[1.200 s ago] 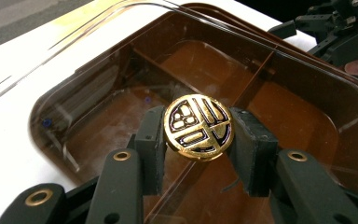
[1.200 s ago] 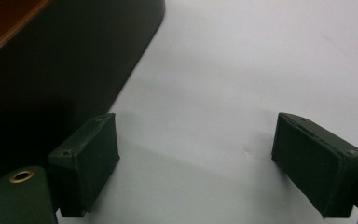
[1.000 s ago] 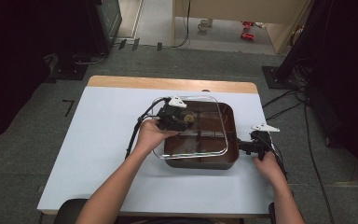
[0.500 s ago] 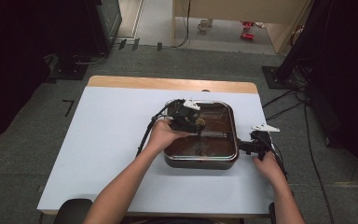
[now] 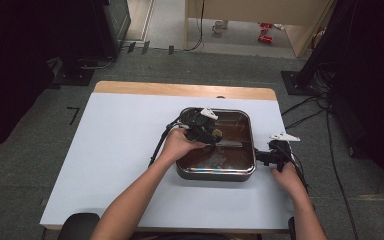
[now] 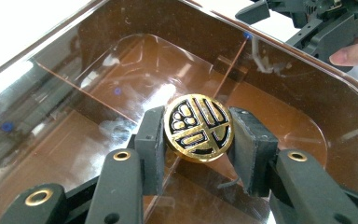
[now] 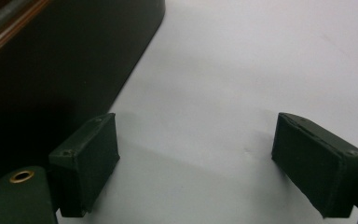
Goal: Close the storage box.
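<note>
Left gripper view: my left gripper [image 6: 198, 140] clamps the gold knob [image 6: 198, 127] of the glass lid [image 6: 98, 79] over the pan [image 5: 215, 172]; my right gripper [image 7: 196, 158] gapes empty beside it.

- Left gripper [image 6: 198, 140]: matt black body with two blocky dark pads [image 6: 151, 140] on flat black arms.
- Each arm carries a brass-ringed rivet hole; further ones sit lower on the linkage.
- Right gripper [image 7: 196, 158]: the same dark rectangular pads [image 7: 91, 161], each with a small recessed screw, and one brass-ringed hole.
- In the high view each gripper [image 5: 200, 131] bears a pale three-cornered plate on top.
- A black cable trails from each gripper.
- Both forearms are bare, no sleeves visible.
</note>
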`<state>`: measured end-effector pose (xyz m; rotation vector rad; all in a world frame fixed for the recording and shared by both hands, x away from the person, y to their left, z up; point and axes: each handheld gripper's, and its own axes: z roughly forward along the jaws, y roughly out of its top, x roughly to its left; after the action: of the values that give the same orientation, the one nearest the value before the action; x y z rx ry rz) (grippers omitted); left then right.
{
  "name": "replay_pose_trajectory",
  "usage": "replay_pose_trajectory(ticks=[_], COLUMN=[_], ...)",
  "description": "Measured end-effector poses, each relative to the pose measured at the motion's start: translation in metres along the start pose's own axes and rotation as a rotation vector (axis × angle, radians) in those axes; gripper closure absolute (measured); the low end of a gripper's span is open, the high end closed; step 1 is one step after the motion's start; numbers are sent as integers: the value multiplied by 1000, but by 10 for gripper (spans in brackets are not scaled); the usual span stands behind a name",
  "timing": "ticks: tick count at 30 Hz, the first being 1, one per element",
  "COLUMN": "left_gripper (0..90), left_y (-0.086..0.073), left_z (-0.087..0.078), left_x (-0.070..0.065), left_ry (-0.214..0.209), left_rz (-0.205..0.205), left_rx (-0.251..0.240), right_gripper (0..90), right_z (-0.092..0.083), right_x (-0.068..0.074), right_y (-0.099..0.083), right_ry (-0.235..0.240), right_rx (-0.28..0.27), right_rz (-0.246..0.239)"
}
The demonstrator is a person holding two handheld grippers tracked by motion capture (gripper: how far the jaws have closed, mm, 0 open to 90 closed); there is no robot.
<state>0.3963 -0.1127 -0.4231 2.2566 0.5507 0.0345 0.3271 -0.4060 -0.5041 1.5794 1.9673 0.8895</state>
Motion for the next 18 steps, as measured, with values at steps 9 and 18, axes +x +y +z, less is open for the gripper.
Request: replay_pose_trajectory(ticks=[9, 18], left_gripper=[586, 477], left_y=[0, 2], left_z=[0, -17], left_x=[-1, 5], left_ry=[7, -37], left_rz=[5, -36], left_rx=[3, -39], right_gripper=[142, 142], right_z=[0, 0], right_x=[0, 0], right_y=[0, 0], right_ry=[0, 0], right_rx=[0, 1], right_rz=[0, 2])
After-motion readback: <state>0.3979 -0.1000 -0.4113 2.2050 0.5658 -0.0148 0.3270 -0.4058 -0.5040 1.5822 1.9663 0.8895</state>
